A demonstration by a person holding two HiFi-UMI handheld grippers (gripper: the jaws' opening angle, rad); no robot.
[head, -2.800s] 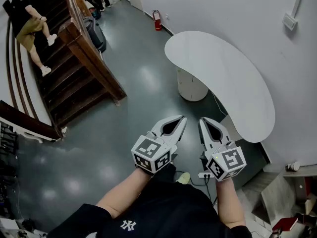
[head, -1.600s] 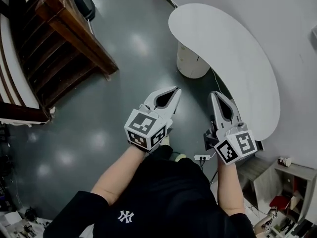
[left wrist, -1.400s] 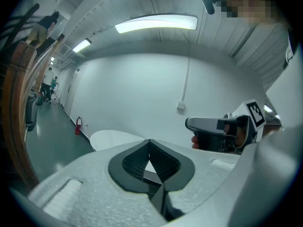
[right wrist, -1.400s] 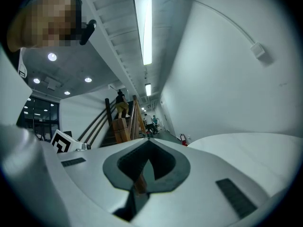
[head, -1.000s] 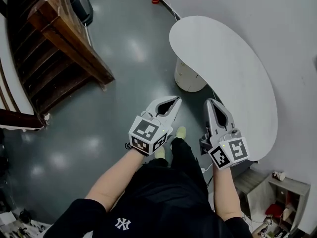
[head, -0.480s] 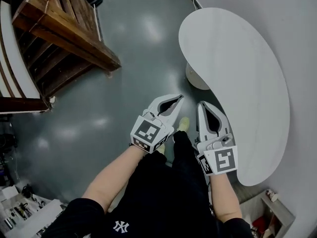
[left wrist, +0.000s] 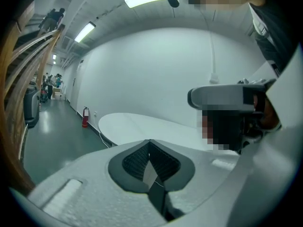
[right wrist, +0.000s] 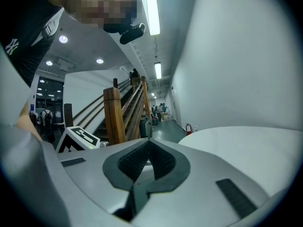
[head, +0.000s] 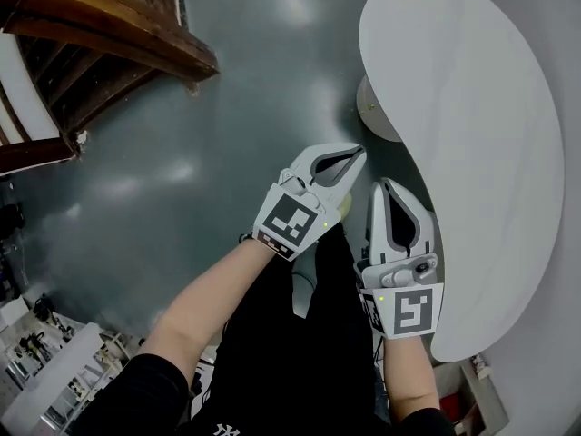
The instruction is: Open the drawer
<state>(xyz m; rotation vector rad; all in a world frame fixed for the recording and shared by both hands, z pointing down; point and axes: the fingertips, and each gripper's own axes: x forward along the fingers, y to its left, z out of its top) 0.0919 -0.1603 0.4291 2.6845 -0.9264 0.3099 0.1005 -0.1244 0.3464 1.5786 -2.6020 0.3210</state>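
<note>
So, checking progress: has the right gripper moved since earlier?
Yes: the right gripper has advanced past the near end of the table, along its edge.

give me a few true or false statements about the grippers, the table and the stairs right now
1. The left gripper and the right gripper are both shut and empty. True.
2. The left gripper is clamped on a drawer handle. False: it holds nothing.
3. The white table lies on the right gripper's side. True.
4. The wooden staircase stands to the right of the table. False: it is at the upper left of the head view.
</note>
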